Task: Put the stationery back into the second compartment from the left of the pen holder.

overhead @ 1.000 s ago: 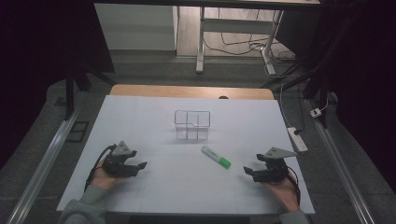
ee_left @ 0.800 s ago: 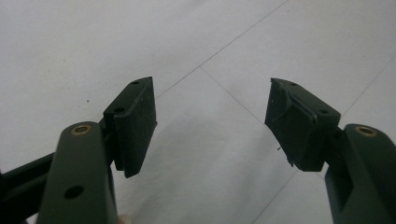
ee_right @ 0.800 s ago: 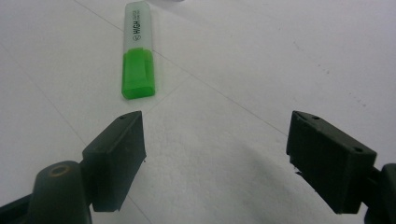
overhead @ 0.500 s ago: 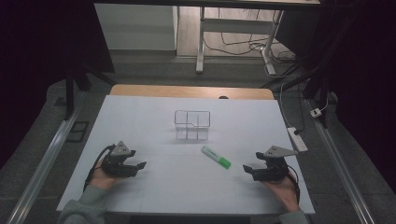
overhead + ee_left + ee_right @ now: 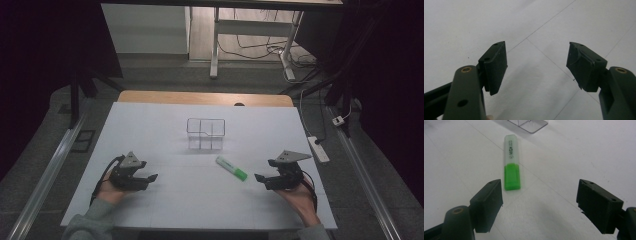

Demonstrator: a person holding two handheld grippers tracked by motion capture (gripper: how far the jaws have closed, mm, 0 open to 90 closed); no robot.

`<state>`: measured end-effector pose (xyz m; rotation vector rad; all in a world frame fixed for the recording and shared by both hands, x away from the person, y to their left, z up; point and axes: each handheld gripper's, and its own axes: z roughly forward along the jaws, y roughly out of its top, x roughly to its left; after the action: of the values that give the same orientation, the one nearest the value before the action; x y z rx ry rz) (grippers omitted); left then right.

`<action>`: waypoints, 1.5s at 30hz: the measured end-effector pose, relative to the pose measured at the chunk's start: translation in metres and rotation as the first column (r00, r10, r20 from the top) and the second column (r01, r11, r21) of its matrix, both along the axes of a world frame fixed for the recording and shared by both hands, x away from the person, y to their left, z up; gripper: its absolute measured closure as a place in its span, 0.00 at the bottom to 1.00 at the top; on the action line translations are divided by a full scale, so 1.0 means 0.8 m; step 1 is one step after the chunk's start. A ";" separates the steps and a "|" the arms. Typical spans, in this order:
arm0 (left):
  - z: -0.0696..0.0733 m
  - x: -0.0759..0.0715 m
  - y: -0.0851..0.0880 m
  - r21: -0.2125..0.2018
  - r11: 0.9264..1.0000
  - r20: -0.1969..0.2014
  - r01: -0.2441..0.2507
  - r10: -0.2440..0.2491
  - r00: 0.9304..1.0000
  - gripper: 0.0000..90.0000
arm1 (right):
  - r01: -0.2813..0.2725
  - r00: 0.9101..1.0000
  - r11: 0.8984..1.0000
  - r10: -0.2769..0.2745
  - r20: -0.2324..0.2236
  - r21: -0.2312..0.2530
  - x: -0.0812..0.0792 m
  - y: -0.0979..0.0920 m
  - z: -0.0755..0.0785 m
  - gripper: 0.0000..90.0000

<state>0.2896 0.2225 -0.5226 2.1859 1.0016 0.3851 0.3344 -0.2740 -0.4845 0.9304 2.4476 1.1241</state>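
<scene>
A green highlighter (image 5: 231, 168) with a pale barrel lies flat on the white table, its green cap toward the right gripper. The right gripper view has the highlighter (image 5: 511, 162) just beyond the left jaw. A clear plastic organiser (image 5: 205, 133) with compartments stands behind it at mid-table; one corner of this organiser (image 5: 529, 124) appears at the top of the right gripper view. My right gripper (image 5: 261, 178) rests open at the right, a short way from the highlighter. My left gripper (image 5: 151, 178) rests open at the left, over bare table (image 5: 539, 57).
The white table top (image 5: 150, 125) has faint grid lines and a wooden strip along its far edge. A power strip (image 5: 318, 149) lies off the right edge. Desk legs and cables stand on the floor beyond.
</scene>
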 end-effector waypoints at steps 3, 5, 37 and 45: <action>-0.001 0.000 -0.002 0.001 1.000 -0.004 0.002 -0.002 1.000 0.36 | -0.007 1.000 1.000 0.007 -0.016 -0.007 0.007 0.007 0.002 0.23; -0.001 0.000 -0.004 0.002 1.000 -0.006 0.005 -0.005 1.000 0.36 | -0.009 1.000 1.000 0.009 -0.022 -0.015 0.008 0.009 0.003 0.23; -0.006 0.004 -0.012 0.012 0.999 -0.019 0.034 -0.033 0.999 0.35 | -0.160 0.975 0.956 0.115 -0.187 -0.247 0.049 0.114 -0.008 0.26; -0.005 0.004 -0.011 0.011 0.999 -0.016 0.033 -0.033 0.999 0.34 | -0.163 0.975 0.923 0.096 -0.201 -0.348 0.052 0.128 -0.021 0.37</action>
<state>0.2928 0.2137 -0.5269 2.2156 0.9730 0.3599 0.3757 -0.1719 -0.5015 0.7911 2.7700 0.6059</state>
